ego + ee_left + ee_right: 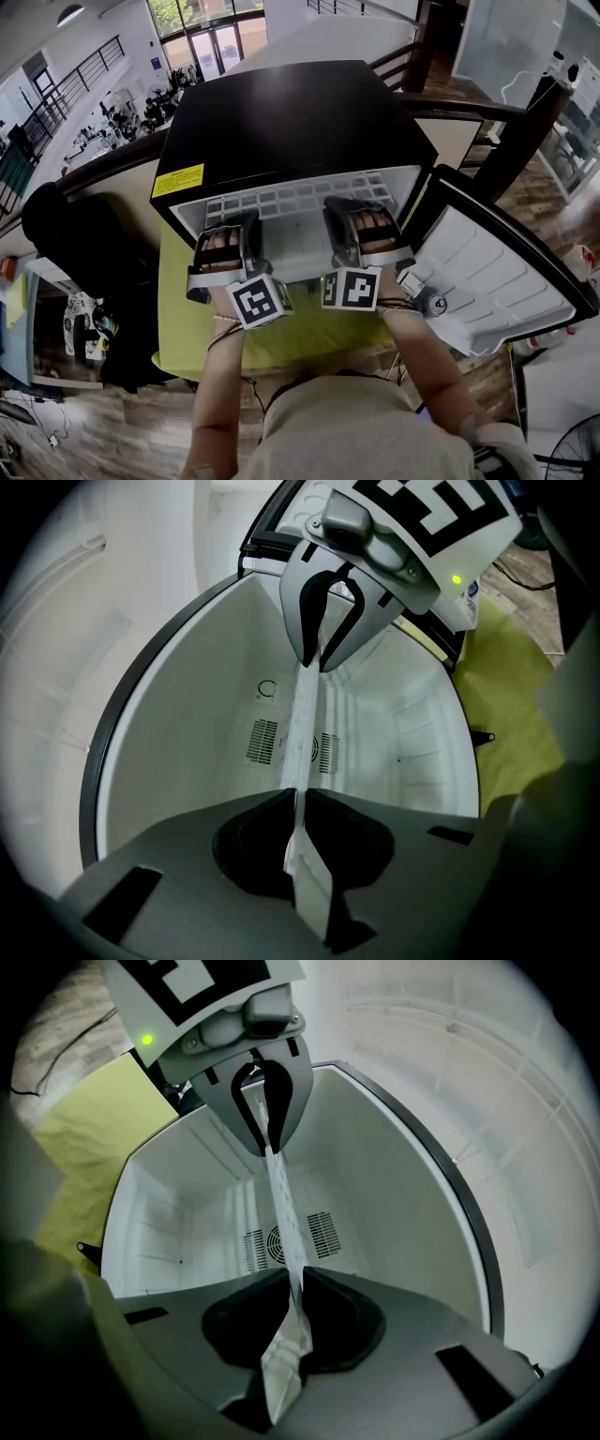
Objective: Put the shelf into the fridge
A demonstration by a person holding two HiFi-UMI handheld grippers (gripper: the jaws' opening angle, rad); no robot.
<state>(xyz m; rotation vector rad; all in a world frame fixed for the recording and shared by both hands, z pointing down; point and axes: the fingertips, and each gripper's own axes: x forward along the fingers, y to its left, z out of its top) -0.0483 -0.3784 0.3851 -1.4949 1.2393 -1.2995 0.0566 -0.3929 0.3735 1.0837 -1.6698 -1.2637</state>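
A small black fridge (291, 122) stands on a yellow-green table, its door (497, 281) swung open to the right. The white grid shelf (291, 202) lies flat in the fridge mouth, its front edge sticking out. My left gripper (225, 246) is shut on the left part of that edge, my right gripper (366, 230) on the right part. In the left gripper view the shelf (305, 733) runs edge-on from my left gripper (300, 803) to the right gripper (337, 611). The right gripper view shows the shelf (286, 1222) clamped in my right gripper (298, 1283), the left gripper (262, 1101) beyond.
The fridge's white inside (394, 1204) has a vent (281, 1237) on the back wall and ribbed side walls. The table (187, 309) ends just in front of the fridge. A black chair (75, 244) stands at the left, a wooden railing (487, 108) behind.
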